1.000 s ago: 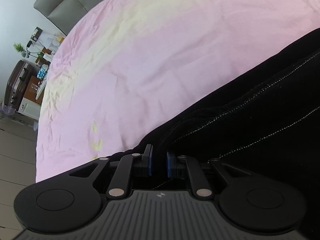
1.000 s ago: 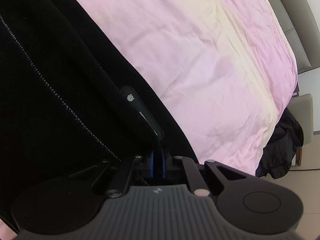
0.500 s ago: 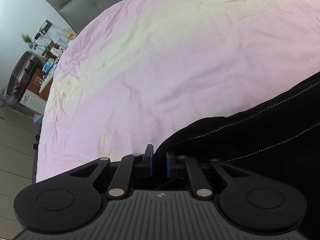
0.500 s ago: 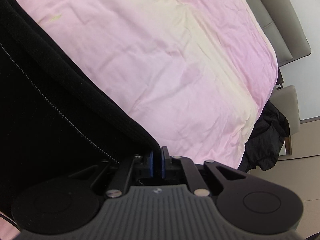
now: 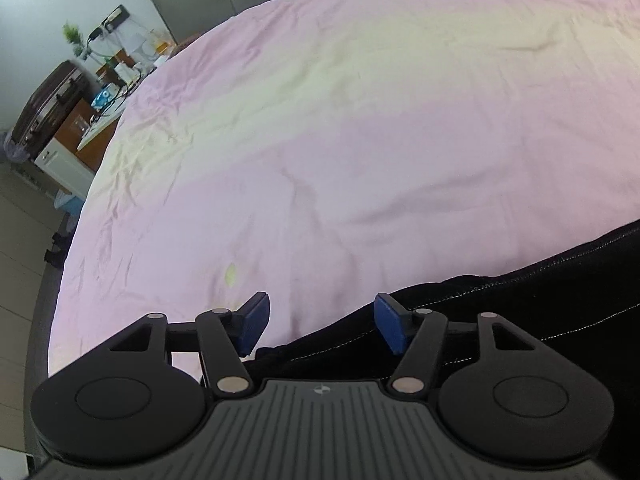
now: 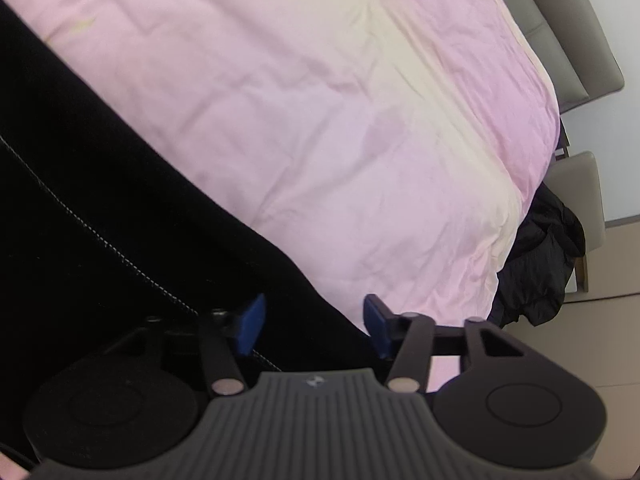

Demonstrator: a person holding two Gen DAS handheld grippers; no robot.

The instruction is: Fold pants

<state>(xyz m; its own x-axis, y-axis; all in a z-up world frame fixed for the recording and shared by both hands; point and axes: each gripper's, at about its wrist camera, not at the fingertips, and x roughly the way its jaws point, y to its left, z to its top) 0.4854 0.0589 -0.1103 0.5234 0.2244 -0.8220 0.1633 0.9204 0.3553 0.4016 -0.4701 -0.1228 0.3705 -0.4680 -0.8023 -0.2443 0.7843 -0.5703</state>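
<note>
Left wrist: left gripper (image 5: pixel 322 326) opening wide, blue pads (image 5: pixel 254 322) clear of cloth, nothing pinched; black pants (image 5: pixel 520 304) lying flat on pink bedsheet (image 5: pixel 360 140), edge just below and right of the gap

Right wrist: right gripper (image 6: pixel 312 324) opening too, pads apart, pants (image 6: pixel 100 208) edge lying beneath the gap, unpinched, spread leftward over bedsheet (image 6: pixel 340 120)

Pants (image 5: pixel 520 320): on the bed (image 5: pixel 360 140), near edge.
Suitcase (image 5: pixel 44 108): far left, beside the bed.
Jacket (image 6: pixel 540 264): right of the bed, against a chair (image 6: pixel 588 200).
</note>
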